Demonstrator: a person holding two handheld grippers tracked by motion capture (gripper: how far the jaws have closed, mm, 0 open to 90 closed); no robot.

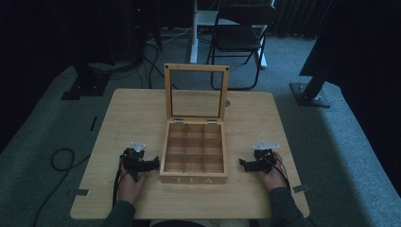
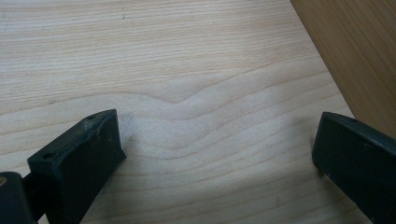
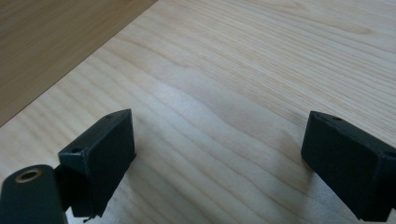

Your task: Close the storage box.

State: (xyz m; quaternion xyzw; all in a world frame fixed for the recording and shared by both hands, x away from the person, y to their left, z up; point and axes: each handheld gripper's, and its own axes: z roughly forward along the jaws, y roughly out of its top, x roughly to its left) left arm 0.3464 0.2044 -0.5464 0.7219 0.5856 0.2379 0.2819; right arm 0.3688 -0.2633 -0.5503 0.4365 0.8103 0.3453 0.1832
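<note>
On the left of the counter (image 1: 132,113), the left tongs (image 1: 152,164) rest low in the person's hand, jaws pointing toward the near left side of the tea box (image 1: 194,178); the jaws stand wide apart with nothing but bare wood grain between them. That placement reads as a waiting stance: close enough to steady or grasp the box, yet not touching it. In the middle, near the counter's front edge, sits the box, its glass-paned lid (image 1: 196,92) propped upright on its hinges so that the grid of compartments lies open from above; as far as the high view lets one judge, the compartments look empty. On the right, the right tongs (image 1: 242,163) mirror the left, jaws turned in toward the box's right side, spread wide and gripping nothing. The high view gives the whole layout, the word TEA on the front panel, the folding chair (image 1: 239,38) and cables beyond. The left gripper view adds the box wall (image 2: 355,51) just beside one jaw; the right gripper view shows that same darker wood (image 3: 51,42) near the opposite jaw, with a strip of counter between.
</note>
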